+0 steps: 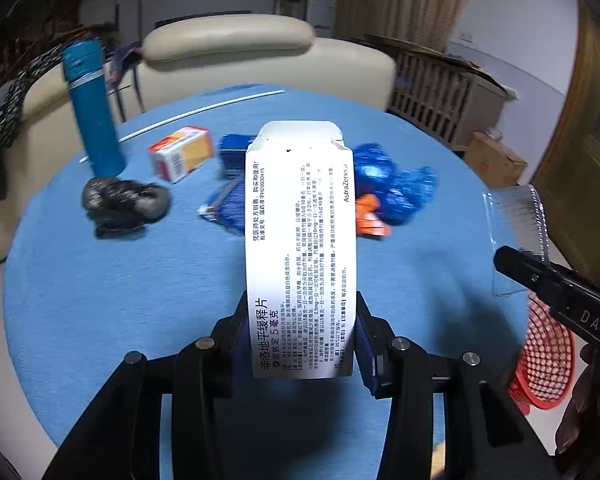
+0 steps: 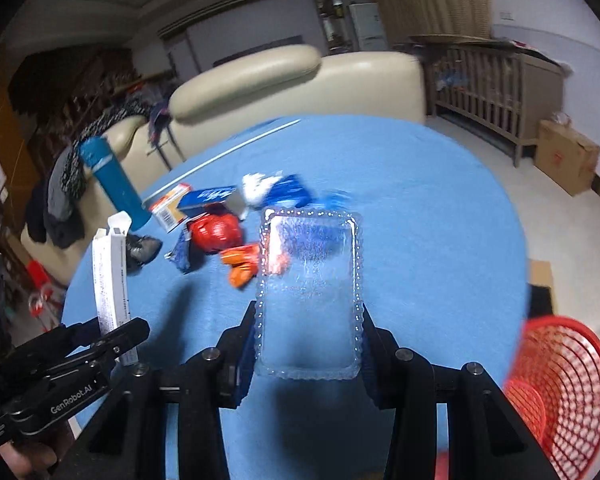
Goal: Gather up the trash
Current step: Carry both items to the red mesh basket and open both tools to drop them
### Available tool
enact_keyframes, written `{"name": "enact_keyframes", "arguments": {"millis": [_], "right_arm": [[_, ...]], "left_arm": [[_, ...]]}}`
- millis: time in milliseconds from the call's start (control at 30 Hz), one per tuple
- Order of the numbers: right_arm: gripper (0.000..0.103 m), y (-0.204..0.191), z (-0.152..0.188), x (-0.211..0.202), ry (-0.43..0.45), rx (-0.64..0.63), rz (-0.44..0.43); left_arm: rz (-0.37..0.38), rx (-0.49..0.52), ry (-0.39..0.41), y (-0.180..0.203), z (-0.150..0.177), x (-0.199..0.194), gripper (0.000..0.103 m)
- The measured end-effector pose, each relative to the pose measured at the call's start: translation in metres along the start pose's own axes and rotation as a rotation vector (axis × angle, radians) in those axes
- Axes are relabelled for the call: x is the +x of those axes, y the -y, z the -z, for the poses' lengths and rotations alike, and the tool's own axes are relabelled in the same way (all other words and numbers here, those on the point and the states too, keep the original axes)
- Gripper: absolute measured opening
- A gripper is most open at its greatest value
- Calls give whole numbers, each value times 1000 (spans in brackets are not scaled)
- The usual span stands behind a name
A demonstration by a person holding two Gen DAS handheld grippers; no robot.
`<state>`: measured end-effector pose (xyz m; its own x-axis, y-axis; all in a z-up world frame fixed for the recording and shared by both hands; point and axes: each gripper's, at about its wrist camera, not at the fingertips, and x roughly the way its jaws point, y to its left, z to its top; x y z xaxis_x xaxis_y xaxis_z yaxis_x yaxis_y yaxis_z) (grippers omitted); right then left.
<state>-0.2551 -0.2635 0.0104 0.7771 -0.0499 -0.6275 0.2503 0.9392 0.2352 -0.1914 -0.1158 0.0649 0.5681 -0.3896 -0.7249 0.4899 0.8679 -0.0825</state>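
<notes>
My left gripper (image 1: 300,332) is shut on a white medicine box (image 1: 300,240) with black print, held above the blue table (image 1: 120,300). My right gripper (image 2: 310,336) is shut on a clear plastic tray (image 2: 310,288). Each shows in the other view: the tray (image 1: 516,232) at right, the box (image 2: 110,276) at left. A red mesh basket (image 2: 560,392) stands beyond the table's right edge, also in the left wrist view (image 1: 544,364). Loose trash lies mid-table: a black crumpled bag (image 1: 124,200), orange-white box (image 1: 182,152), blue wrappers (image 1: 396,184), orange wrapper (image 1: 370,216), red crumpled bag (image 2: 216,232).
A tall teal bottle (image 1: 92,108) stands at the table's far left. A white rod (image 1: 196,112) lies along the far edge. A cream sofa (image 1: 260,64) is behind the table. A crib (image 2: 500,88) and cardboard box (image 2: 564,156) stand at the right.
</notes>
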Motion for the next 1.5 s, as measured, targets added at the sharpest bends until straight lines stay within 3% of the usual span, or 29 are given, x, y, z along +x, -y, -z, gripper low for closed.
{"name": "enact_keyframes", "arguments": {"millis": [233, 500, 700, 800, 900, 933, 1333, 1500], "right_arm": [[47, 74, 28, -46, 42, 131, 116], [47, 158, 60, -68, 22, 262, 254], [48, 200, 82, -71, -26, 321, 320], [54, 213, 91, -66, -81, 350, 334], [72, 226, 99, -65, -106, 390, 345], [73, 227, 100, -64, -104, 397, 348], [73, 261, 93, -119, 73, 530, 384], [74, 282, 100, -131, 91, 589, 405]], "left_arm": [[82, 107, 7, 53, 4, -7, 47], [156, 228, 5, 105, 10, -13, 47], [196, 306, 0, 141, 13, -14, 47], [215, 335, -9, 157, 14, -11, 47], [231, 364, -18, 171, 16, -8, 47], [236, 370, -21, 174, 16, -7, 47], [349, 489, -83, 244, 24, 6, 47], [393, 552, -128, 276, 32, 19, 47]]}}
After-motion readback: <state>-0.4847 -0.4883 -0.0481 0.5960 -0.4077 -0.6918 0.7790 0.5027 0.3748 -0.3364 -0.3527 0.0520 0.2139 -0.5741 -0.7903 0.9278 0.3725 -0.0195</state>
